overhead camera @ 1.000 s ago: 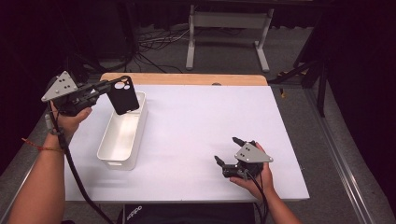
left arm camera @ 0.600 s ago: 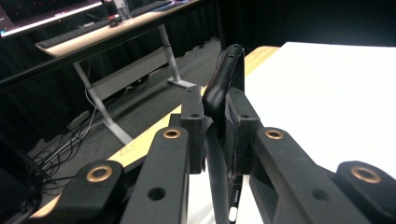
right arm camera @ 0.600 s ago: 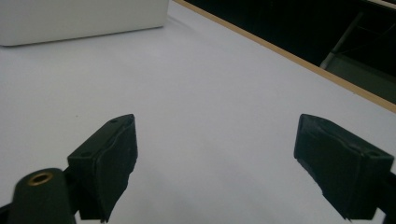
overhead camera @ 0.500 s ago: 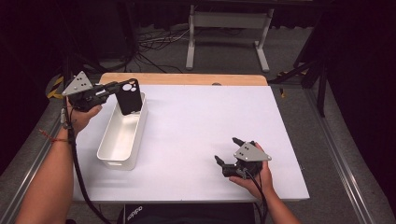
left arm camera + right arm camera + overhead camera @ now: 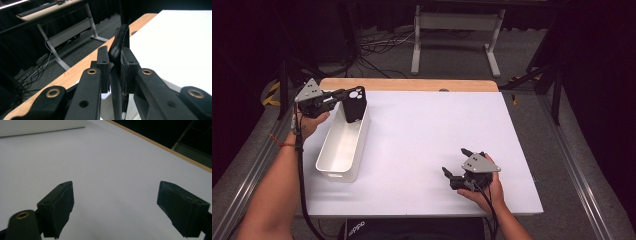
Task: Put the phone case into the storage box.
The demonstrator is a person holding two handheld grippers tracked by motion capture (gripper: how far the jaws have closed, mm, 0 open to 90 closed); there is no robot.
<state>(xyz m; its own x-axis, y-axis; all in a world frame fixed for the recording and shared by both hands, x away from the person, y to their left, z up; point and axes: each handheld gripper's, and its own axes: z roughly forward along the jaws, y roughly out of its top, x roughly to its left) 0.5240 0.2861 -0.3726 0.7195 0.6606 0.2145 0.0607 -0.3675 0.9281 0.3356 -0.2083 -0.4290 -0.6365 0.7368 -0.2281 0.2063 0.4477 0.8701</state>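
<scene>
Counting: one white bin [image 5: 343,150], one black phone case [image 5: 354,104] pinched above its far end by my left hand-held gripper [image 5: 343,98]; right hand-held gripper [image 5: 454,167], well apart, gapes empty.

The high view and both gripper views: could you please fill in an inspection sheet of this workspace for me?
Surface: white table with a wooden strip along its far edge.
Job's things: black phone case, held upright over the far end of the white bin; nothing seen inside the bin.
Clutter: nothing seen.
Grippers: left gripper shut on the phone case; right gripper open, nothing between its jaws, low over the table at the near right.
Cables: one trails from each gripper toward the person; loose wires on the floor beyond the table.
Surroundings: grey floor, metal stand, dark backdrop.
</scene>
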